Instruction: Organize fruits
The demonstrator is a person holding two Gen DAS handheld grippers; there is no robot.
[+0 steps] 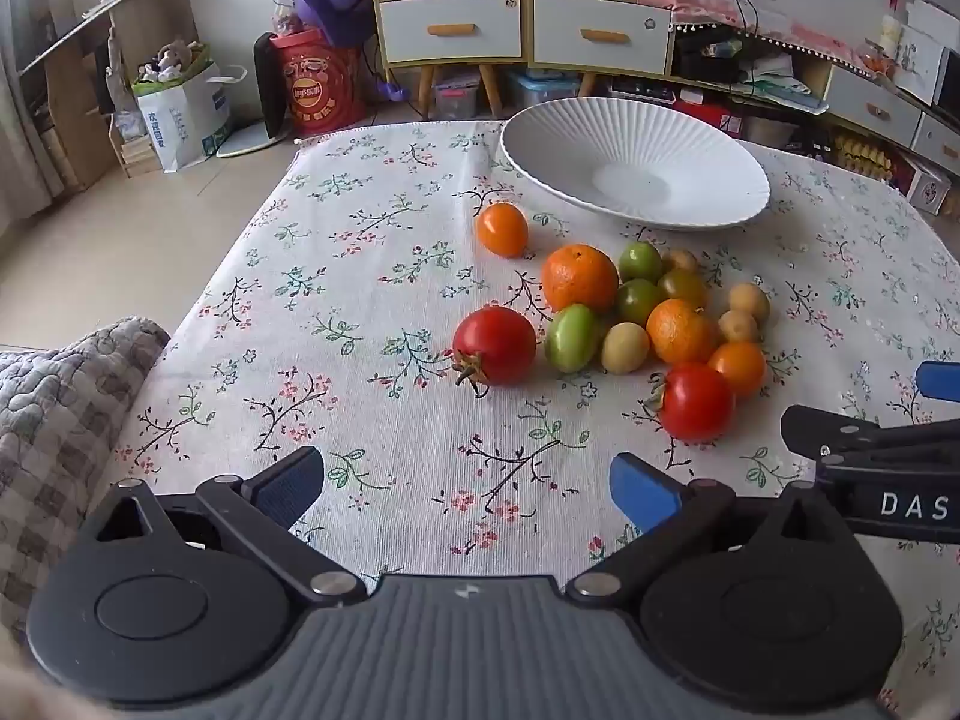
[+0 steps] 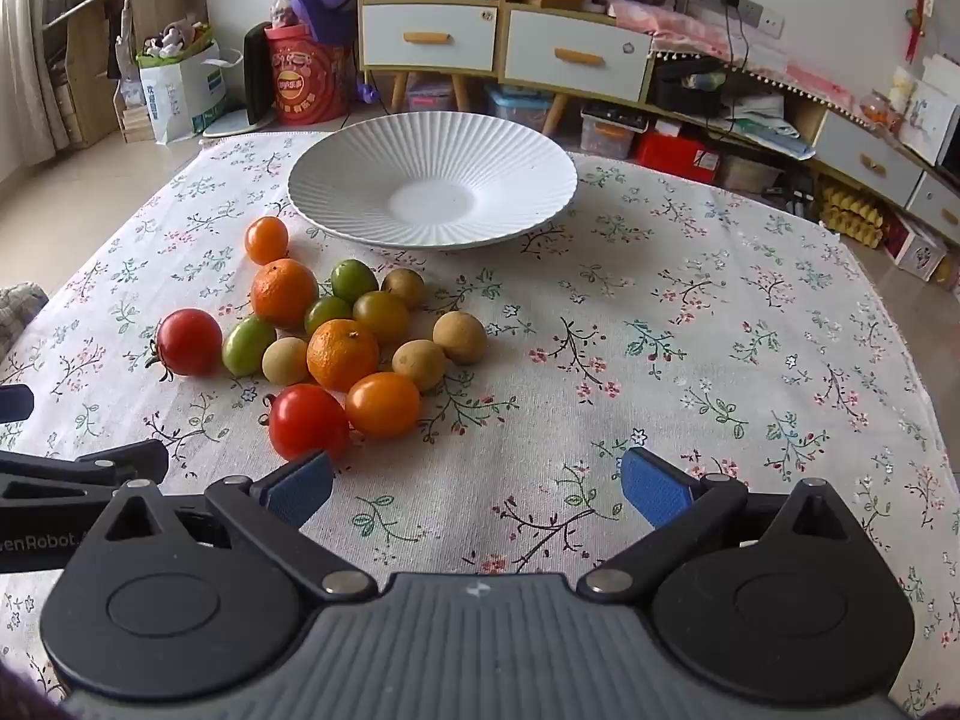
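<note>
A pile of several fruits lies on the floral tablecloth: red tomatoes (image 1: 494, 345) (image 2: 307, 421), oranges (image 1: 579, 277) (image 2: 342, 354), green fruits (image 1: 571, 337) and small tan fruits (image 2: 459, 336). A white ribbed plate (image 1: 636, 165) (image 2: 432, 179) stands empty behind them. My left gripper (image 1: 468, 489) is open and empty, in front of the pile. My right gripper (image 2: 477, 489) is open and empty, its left finger close to the near red tomato. The right gripper also shows at the right edge of the left wrist view (image 1: 876, 450).
The floral cloth (image 2: 690, 360) covers the table to its edges. A quilted cushion (image 1: 54, 408) lies at the left edge. Cabinets with drawers (image 2: 504, 42), boxes and bags stand on the floor beyond the table.
</note>
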